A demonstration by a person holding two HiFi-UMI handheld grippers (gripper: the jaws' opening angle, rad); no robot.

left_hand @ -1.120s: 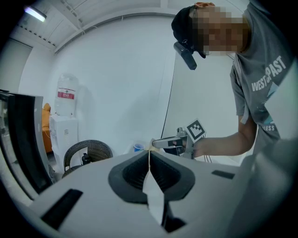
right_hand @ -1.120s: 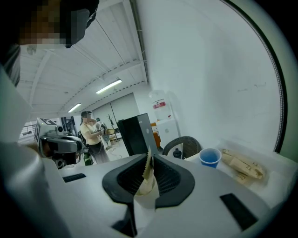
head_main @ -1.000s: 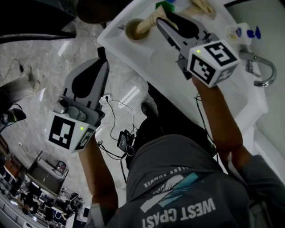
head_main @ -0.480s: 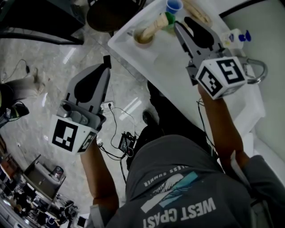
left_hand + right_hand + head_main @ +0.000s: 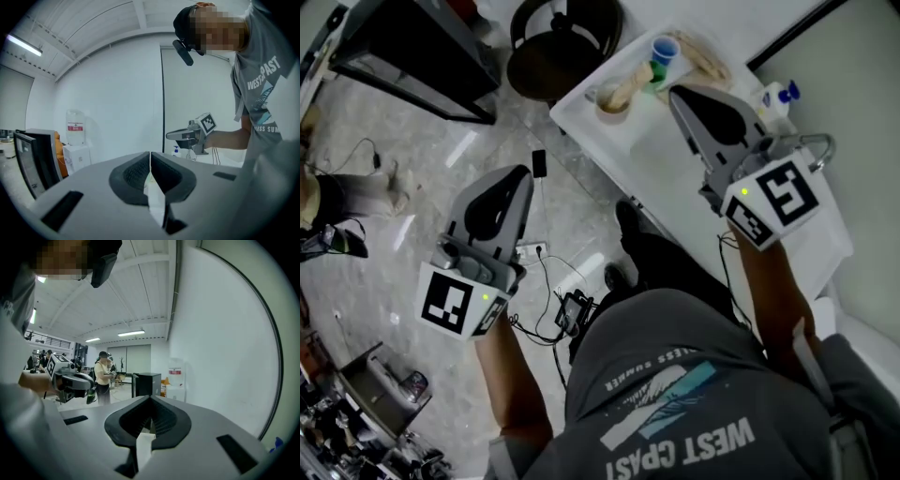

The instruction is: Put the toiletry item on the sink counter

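- The grey stone floor [image 5: 412, 141] fills the left side of the head view, far down below me.
- The long white desk [image 5: 628, 141] with the sink runs along my right side.
- A round black stool [image 5: 562, 47] stands on the floor just past the far end of the desk.
- My right gripper [image 5: 677, 94] is up in the air over the desk and points at its far end. Its jaws have just closed. They are pressed together and there is nothing in them.
- My left gripper [image 5: 523, 176] is out over the floor, well away from the desk. Its jaws are pressed together too, and they hold nothing.
- Black wires [image 5: 546, 272] lie in loops on the floor between my two arms.
- The shiny tap [image 5: 823, 145] curves up next to my right gripper's marker cube.
- The toiletry things stand on the far end of the desk, apart from both grippers. I cannot tell which one is the one for the job.
- A brush [image 5: 628, 86] leans in a tan cup [image 5: 606, 105] near the desk's edge.
- A blue cup [image 5: 665, 49] stands just behind a small green thing [image 5: 658, 73].
- A white bottle [image 5: 776, 96] with a blue top stands by the wall, near the tap.
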